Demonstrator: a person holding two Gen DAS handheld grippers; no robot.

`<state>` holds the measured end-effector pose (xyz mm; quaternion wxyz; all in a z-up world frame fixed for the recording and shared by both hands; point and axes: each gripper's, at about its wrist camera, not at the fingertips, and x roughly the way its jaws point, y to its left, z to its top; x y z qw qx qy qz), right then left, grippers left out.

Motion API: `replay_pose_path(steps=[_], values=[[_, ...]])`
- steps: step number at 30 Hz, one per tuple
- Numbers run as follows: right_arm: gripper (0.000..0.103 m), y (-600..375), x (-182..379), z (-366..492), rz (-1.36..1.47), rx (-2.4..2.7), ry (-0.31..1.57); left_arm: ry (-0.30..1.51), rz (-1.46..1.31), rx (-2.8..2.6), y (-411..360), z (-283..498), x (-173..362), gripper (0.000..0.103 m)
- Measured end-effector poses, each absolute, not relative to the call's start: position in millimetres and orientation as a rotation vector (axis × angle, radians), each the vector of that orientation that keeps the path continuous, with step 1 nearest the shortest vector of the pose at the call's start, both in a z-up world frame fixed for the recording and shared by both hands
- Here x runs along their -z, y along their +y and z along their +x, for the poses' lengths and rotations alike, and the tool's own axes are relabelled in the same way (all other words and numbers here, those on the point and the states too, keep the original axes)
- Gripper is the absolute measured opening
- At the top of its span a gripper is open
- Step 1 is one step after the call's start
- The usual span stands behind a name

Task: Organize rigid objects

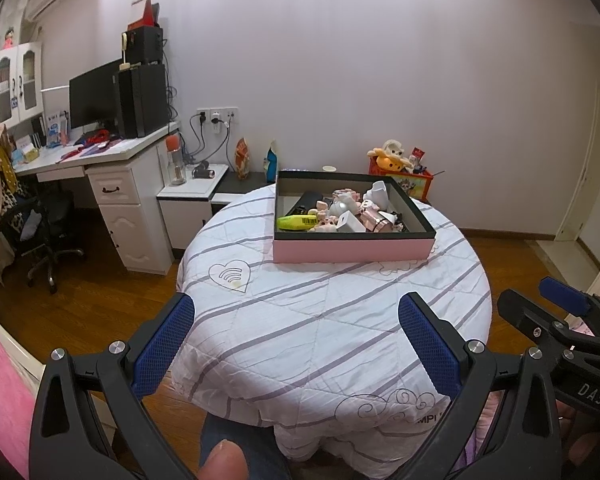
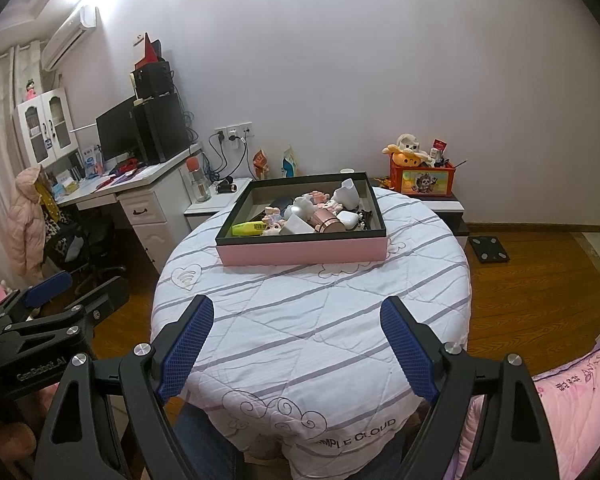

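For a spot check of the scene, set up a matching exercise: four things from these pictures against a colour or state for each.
Things:
1. box
2. marker
3. left gripper
4. tablecloth

Colour or state:
A. white with grey stripes
B. pink sides, dark rim
C. yellow-green
D. jaws wide apart, nothing between them

Pairs: 1-B, 2-C, 3-D, 4-A

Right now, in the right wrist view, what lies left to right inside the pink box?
Yellow marker → small pig figure → white cube → rose-gold cylinder → white earbud case → black clip, all in the pink box.
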<state>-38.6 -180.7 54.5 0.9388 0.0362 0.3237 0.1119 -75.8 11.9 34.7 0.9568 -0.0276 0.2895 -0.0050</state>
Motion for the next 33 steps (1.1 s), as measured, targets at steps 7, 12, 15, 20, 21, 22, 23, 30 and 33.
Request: replay_pose_path(steps=[7,12,15,20,21,22,23,30,33], values=[[0.087,-182.2,-54.7,-38.1,0.074,-0.228,0.66,0.594,-0.06,0.014,12.4,-75.5,-33.9,0.103],[0.087,-181.8,-54.6,-38.4,0.074,-0.227,0.661,0.609,-0.063,0.025,12.2,-73.6,-33.7,0.103],[0.087,-181.8,-54.7,-38.4,0.073,-0.228,0.66,0.617,-0.072,0.04,11.9,-72.1,-33.9,0.103],[0.087,-181.9,-54.6,-38.5,0.073,-0.228,0.66,0.621,-0.068,0.03,11.9,-71.9,-34.2,0.103],[0.087,-181.9,-54.6,-38.4,0.074,-0.229,0.66,0.62,-0.061,0.018,11.9,-72.1,-34.7,0.103],[0.087,-182.1,-54.6,-38.1,0.074,-0.229,0.661,0.62,-0.053,0.01,11.5,-72.0,-35.2,0.103],[0.087,-181.8,-54.6,-38.5,0.073,-0.228,0.66,0.621,-0.049,0.007,10.7,-71.8,-35.6,0.103],[0.087,-182.1,-54.4,-38.8,0.072,-0.228,0.662,0.618,-0.052,0.019,11.4,-72.7,-36.5,0.103],[0.087,-182.2,-54.4,-38.8,0.073,-0.229,0.663,0.613,-0.053,0.023,9.8,-73.1,-37.5,0.103]])
